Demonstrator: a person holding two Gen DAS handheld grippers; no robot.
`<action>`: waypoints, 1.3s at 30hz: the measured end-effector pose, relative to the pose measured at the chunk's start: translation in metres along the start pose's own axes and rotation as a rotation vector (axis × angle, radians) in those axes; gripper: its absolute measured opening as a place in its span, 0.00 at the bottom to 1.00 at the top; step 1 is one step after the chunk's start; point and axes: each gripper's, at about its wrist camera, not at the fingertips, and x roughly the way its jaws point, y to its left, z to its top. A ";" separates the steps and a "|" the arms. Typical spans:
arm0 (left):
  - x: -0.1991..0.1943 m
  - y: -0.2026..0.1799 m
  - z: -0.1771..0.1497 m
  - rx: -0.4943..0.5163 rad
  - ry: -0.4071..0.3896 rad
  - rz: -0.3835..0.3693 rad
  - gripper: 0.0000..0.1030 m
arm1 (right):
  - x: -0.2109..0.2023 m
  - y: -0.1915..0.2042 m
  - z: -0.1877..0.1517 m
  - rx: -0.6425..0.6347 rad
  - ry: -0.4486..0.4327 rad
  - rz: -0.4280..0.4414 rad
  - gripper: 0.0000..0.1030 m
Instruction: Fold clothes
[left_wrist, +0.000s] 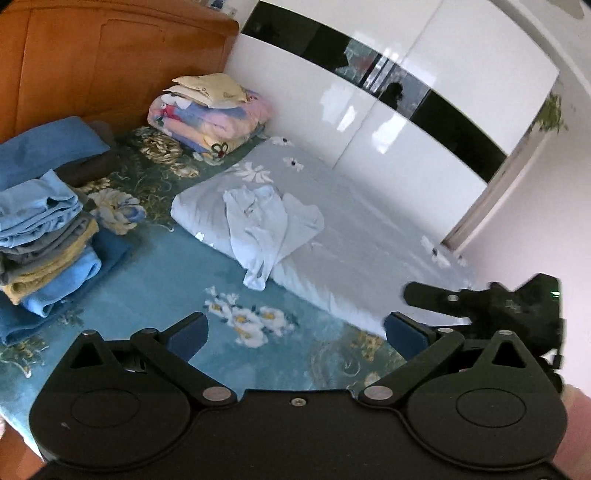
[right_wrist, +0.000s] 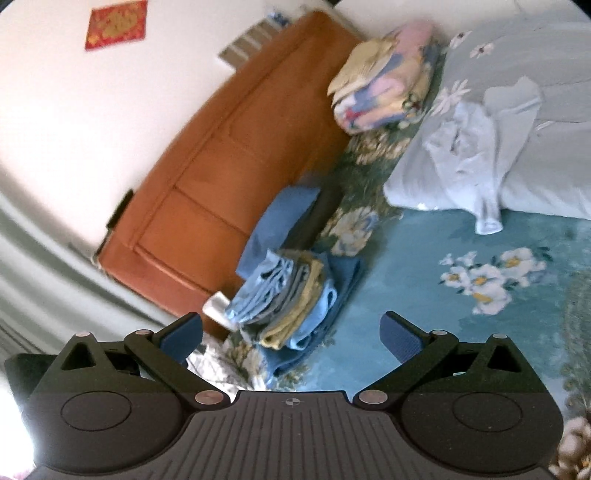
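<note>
The pale blue garment lies crumpled on the grey quilt, one end hanging over the quilt's edge toward the teal bedsheet; its long axis runs along that direction. I judge this is the reach step: both grippers must come down to it. The left gripper and right gripper have fingers spread, holding nothing. A folded stack waits near the headboard.

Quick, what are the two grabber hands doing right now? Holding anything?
Left gripper: open, holding nothing, above the bedspread.
Right gripper: open, holding nothing, near the folded stack.
</note>
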 end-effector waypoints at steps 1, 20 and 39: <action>0.000 -0.006 -0.003 0.005 0.000 0.002 0.98 | -0.008 -0.002 -0.005 0.004 -0.008 -0.010 1.00; 0.015 -0.057 -0.044 0.323 0.012 0.091 0.98 | -0.096 0.007 -0.096 -0.011 -0.184 -0.364 1.00; 0.027 -0.055 -0.063 0.470 0.031 0.204 0.98 | -0.068 0.045 -0.152 0.053 -0.235 -0.904 1.00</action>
